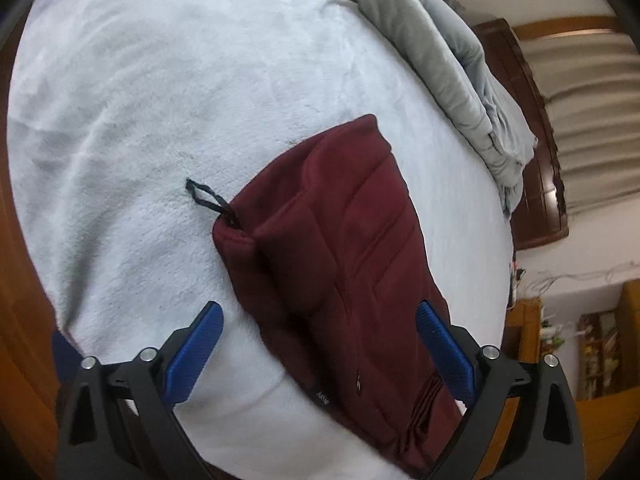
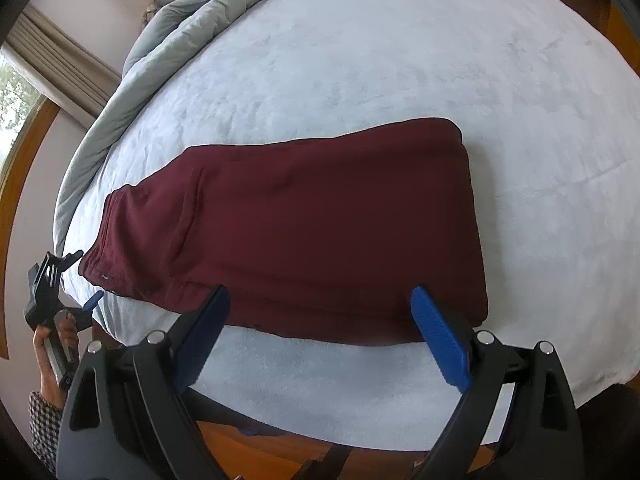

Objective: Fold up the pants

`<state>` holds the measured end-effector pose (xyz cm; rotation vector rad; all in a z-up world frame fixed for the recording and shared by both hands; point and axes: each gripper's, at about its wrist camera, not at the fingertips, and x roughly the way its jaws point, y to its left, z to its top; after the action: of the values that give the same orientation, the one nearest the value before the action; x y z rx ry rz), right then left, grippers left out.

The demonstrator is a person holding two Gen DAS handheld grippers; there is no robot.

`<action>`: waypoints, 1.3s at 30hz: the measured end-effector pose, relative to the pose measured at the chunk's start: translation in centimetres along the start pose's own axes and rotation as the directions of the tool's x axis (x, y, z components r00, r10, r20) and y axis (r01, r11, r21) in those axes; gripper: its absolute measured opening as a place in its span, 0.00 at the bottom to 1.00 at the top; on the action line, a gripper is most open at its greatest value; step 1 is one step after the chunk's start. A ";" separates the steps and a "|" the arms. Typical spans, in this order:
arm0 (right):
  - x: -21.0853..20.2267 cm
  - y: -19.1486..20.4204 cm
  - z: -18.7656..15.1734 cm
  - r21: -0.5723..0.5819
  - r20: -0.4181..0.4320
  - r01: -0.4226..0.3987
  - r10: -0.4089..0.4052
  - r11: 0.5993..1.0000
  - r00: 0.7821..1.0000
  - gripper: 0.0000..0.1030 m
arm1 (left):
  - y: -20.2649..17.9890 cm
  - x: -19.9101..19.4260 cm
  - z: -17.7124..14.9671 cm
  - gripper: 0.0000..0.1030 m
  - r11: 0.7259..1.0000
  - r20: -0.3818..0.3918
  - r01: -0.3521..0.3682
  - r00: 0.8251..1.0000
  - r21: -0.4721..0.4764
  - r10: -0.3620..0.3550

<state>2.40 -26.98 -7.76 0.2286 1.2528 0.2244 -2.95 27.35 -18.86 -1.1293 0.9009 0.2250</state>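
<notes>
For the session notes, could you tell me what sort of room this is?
Most likely a bedroom: the pants lie on a bed, with a bunched grey duvet and window curtains.

Dark maroon pants [image 2: 304,216] lie at the centre of the frame on a pale, faintly blue-white fleece blanket [image 2: 400,60]. A black drawstring loop [image 1: 206,196] shows at centre left. A grey-green comforter [image 2: 192,12] is bunched at the upper left. Both the left gripper [image 1: 320,320] and the right gripper [image 2: 320,300], at the lower edge, are black with bright blue pads. A black-and-white checked sleeve [image 2: 44,420] appears at the lower left, beige curtains [image 1: 588,92] at the right.
</notes>
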 end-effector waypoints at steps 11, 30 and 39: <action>0.5 0.3 -0.2 0.001 -0.012 -0.002 0.002 1.000 1.000 0.89 | -4.5 -1.0 -0.6 0.67 0.960 0.006 0.230 0.972 0.158 -0.233; 0.7 -0.7 -0.4 0.062 -0.016 -0.028 0.029 0.998 0.999 0.89 | -2.4 2.5 0.7 0.29 0.998 0.039 -0.052 0.998 0.042 0.050; -1.0 -1.2 -0.1 0.058 0.031 -0.056 0.054 0.997 0.998 0.89 | -11.1 -0.7 -2.5 0.27 0.942 0.115 0.057 0.988 0.330 -0.100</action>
<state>2.08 -28.39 -7.24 0.3159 1.2261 0.2310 1.76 20.45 -11.13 -0.8297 0.7429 0.0778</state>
